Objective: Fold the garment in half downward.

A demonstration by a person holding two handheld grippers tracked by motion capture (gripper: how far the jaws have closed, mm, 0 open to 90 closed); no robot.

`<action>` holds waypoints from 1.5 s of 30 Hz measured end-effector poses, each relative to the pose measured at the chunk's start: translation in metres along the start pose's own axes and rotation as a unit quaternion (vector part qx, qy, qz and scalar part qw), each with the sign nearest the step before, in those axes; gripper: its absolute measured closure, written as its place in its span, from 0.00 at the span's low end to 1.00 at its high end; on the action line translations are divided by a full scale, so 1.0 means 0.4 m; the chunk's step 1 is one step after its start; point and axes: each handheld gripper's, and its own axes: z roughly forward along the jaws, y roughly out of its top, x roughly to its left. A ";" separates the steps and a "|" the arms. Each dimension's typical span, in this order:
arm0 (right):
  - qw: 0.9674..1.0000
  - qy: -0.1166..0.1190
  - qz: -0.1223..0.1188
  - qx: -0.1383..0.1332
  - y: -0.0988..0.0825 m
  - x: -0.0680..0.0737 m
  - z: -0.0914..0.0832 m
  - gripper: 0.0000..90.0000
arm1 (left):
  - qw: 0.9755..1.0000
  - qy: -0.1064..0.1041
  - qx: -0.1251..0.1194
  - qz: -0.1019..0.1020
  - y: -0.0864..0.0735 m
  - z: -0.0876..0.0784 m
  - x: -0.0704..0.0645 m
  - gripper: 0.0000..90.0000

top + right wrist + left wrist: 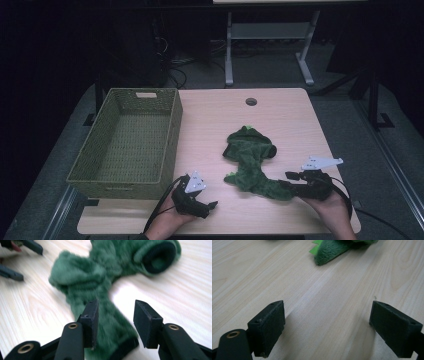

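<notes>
Dim high view, dark surroundings; bright, glary gripper views; green plush (pixel 100 287) motion-blurred

Green plush garment (pixel 100 285) motion-blurred in right gripper view; cut off in left gripper view.

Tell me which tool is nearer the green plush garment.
Right. The right tool straddles the green plush garment at its cuffed end, pads not pressing; the left tool sits over bare table short of it.
</notes>
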 end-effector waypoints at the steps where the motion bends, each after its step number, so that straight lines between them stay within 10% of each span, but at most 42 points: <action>1: 1.000 0.000 0.000 0.002 -0.010 -0.003 -0.004 0.61 | 1.000 0.000 0.000 0.000 0.000 0.000 0.000 0.14; 22: 0.999 0.033 0.011 0.030 -0.116 -0.004 -0.039 0.60 | 1.000 0.000 0.000 0.000 0.000 0.000 0.000 0.14; 33: 0.999 0.034 0.008 0.042 -0.112 -0.002 -0.023 0.93 | 1.000 0.000 0.000 0.001 0.000 0.000 0.000 0.14; 45: 0.999 0.041 -0.012 0.011 -0.082 0.003 -0.047 0.95 | 1.000 -0.001 0.000 0.002 0.001 0.001 0.000 0.14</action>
